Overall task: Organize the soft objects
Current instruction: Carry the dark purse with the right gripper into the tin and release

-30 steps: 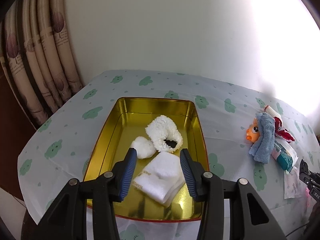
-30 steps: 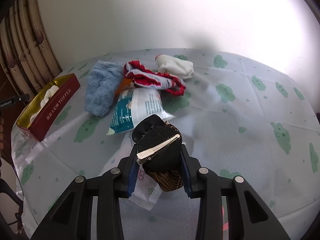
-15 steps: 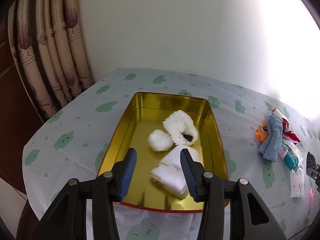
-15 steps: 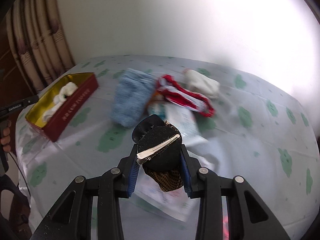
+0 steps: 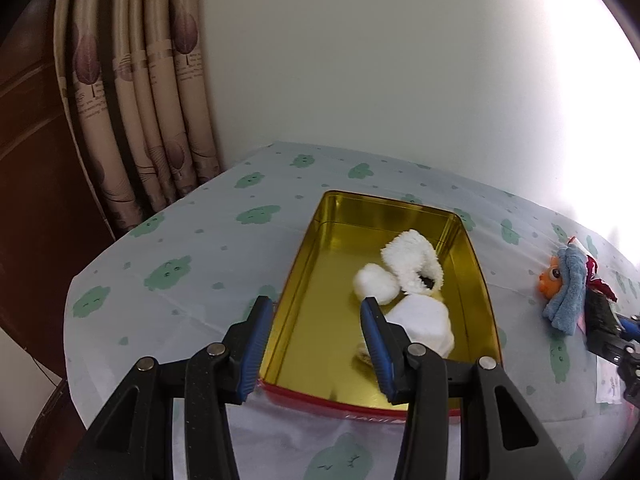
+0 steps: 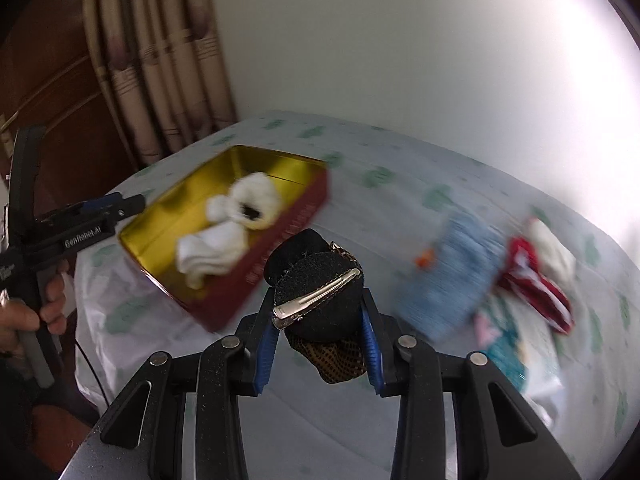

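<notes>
- Right gripper (image 6: 320, 312): jaws clamped on a black felt hair accessory with a silver metal clip (image 6: 320, 300), brown mesh hanging below it. Held up off the table; the grip sits on the round felt body and the clip faces the camera.
- Left gripper (image 5: 316, 344): jaws wide apart, nothing between the pads. It hangs over the near left corner of the gold-lined rectangular tin with red outer walls (image 5: 304, 264). My read: parked there, not steadying the tin, since no pad touches it.
- Tin contents: fluffy white sock-like piece (image 5: 412, 264), white pom-pom (image 5: 376, 284) and folded white cloth (image 5: 424, 320), all bunched toward the tin's right half.
- Room: the left half of the tin floor is bare gold, the likely drop spot for the hair accessory.
- Edges: tin walls are upright and the rim is thin. The dangling mesh could snag on the near red wall if it comes in low.
- Left jaws sit over that same free corner, so they may crowd the approach.
- Still out on the green-patterned tablecloth (image 5: 192, 240): blue towel-like cloth (image 6: 452, 280), red-and-white fabric item (image 6: 532, 280), white sock (image 6: 556, 252), orange toy (image 5: 550, 276). That view is motion-blurred, so details are uncertain.
</notes>
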Tool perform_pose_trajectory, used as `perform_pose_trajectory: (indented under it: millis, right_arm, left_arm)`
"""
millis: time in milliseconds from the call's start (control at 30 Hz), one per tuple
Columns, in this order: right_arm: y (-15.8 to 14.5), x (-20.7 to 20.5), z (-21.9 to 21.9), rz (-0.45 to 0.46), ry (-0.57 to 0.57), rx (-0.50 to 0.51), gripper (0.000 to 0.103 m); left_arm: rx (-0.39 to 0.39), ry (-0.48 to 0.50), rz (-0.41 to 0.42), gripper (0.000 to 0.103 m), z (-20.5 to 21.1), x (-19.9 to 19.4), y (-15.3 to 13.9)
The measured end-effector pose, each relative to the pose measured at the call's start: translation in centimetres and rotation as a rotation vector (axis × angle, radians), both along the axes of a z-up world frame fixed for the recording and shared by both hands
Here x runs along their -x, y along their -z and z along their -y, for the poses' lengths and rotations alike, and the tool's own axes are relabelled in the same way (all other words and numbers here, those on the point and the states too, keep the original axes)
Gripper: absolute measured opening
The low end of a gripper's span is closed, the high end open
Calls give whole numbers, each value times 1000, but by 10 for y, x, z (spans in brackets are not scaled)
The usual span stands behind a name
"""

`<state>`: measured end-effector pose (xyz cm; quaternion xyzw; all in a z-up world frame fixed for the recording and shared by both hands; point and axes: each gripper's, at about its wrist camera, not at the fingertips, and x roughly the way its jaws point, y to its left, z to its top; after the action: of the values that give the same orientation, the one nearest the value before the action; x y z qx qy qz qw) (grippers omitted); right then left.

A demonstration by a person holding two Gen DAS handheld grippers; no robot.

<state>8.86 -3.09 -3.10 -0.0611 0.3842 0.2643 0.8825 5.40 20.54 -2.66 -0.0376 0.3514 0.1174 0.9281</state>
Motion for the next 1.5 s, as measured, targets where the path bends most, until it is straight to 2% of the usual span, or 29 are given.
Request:
perform_pose_trajectory:
  millis: [200, 333, 500, 700, 1033, 1233, 1300, 1367, 1433, 1500]
  right_arm:
    - [0, -8, -50, 11, -79, 4, 34]
    - [0, -16, -73, 12, -110, 6, 34]
    - [2, -27, -104, 21, -142, 27, 34]
    - [7, -41, -132, 17, -169, 59, 34]
    - [25, -56, -151, -23, -169, 88, 35]
    - [30, -56, -152, -36, -170, 92, 40]
    - [29, -56, -152, -38, -165, 88, 46]
    - [28, -56, -151, -33, -157, 80, 60]
    - [25, -53, -150, -16, -149, 76, 69]
    - [21, -51, -148, -8, -146, 69, 72]
  left_arm:
    - [32, -34, 2, 46, -13, 8, 0]
    - [13, -62, 17, 47, -16, 16, -3]
    - [69, -105, 16, 46, -29, 25, -1]
    - [80, -147, 35, 46, -39, 36, -5]
    - [123, -177, 54, 47, -51, 40, -9]
    - [145, -187, 48, 47, -56, 39, -7]
    - [152, -188, 43, 47, -56, 39, -6]
    - [156, -192, 42, 47, -57, 39, -5]
    - [155, -194, 44, 47, -57, 39, -5]
    - [152, -193, 42, 47, -57, 39, -5]
